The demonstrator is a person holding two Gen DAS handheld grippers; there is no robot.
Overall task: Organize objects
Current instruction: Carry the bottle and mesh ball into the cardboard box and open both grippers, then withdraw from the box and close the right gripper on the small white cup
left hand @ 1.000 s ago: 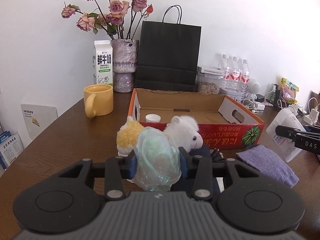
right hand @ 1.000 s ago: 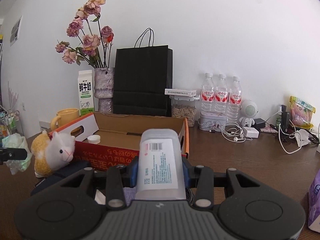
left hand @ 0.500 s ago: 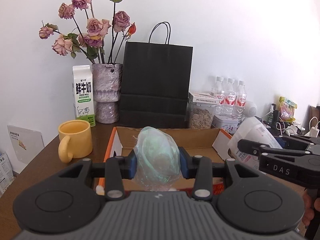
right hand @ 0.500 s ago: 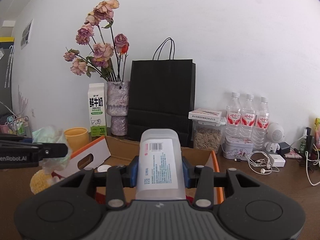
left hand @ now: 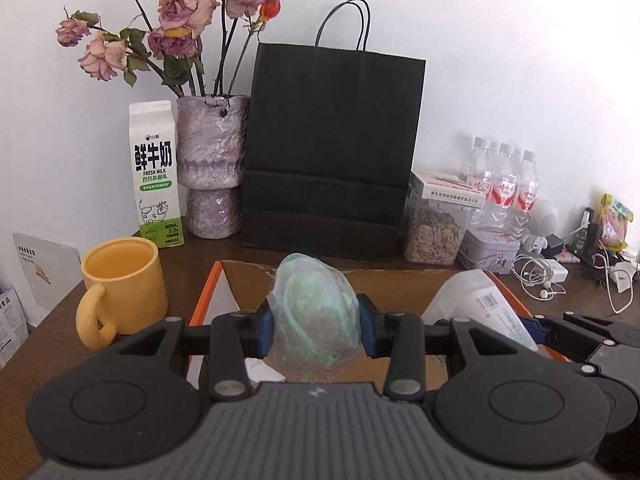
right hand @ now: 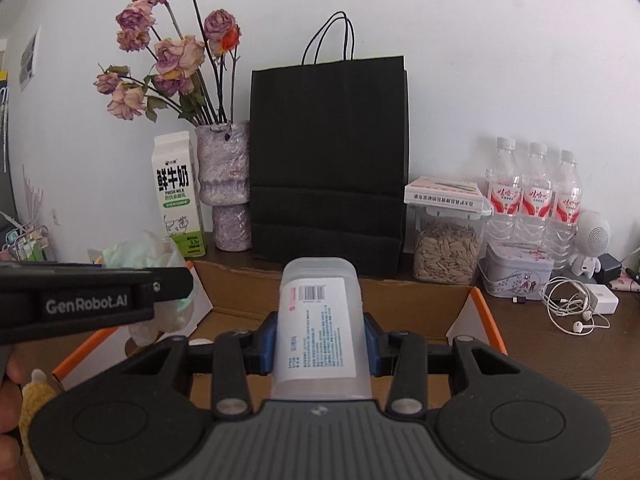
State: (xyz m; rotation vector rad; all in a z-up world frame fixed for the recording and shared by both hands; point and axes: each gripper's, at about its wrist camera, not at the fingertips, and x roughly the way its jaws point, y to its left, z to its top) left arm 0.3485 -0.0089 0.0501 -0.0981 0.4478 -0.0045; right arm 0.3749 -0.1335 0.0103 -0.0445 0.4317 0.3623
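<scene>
Left to right across the table: a yellow mug (left hand: 122, 286) stands just outside the left wall of the open cardboard box (left hand: 400, 286), whose orange-edged rim (right hand: 486, 316) bounds the free space. Behind the box, a milk carton (left hand: 156, 176), a vase of dried roses (left hand: 212, 168), a black paper bag (left hand: 332, 148), a jar of seeds (right hand: 446, 248) and three water bottles (right hand: 534, 196) line the wall, closing off the far side. To the right of the box lie white earphones (right hand: 576, 312) on bare table; the box interior is largely open cardboard.

The left gripper (left hand: 316, 322) has its blue pads closed partway against a crumpled, translucent pale-green bag (left hand: 316, 312), held above the box's left half. The right gripper (right hand: 320, 342) likewise clamps a frosted white plastic container (right hand: 320, 324) bearing a printed label and barcode, held over the box's right half.

Compared with one second earlier, both grippers have advanced from in front of the box to above it; the plush toy then ahead of the left gripper now shows only as a yellow edge (right hand: 34, 392) at the lower left of the right wrist view. Both grips are unchanged.
</scene>
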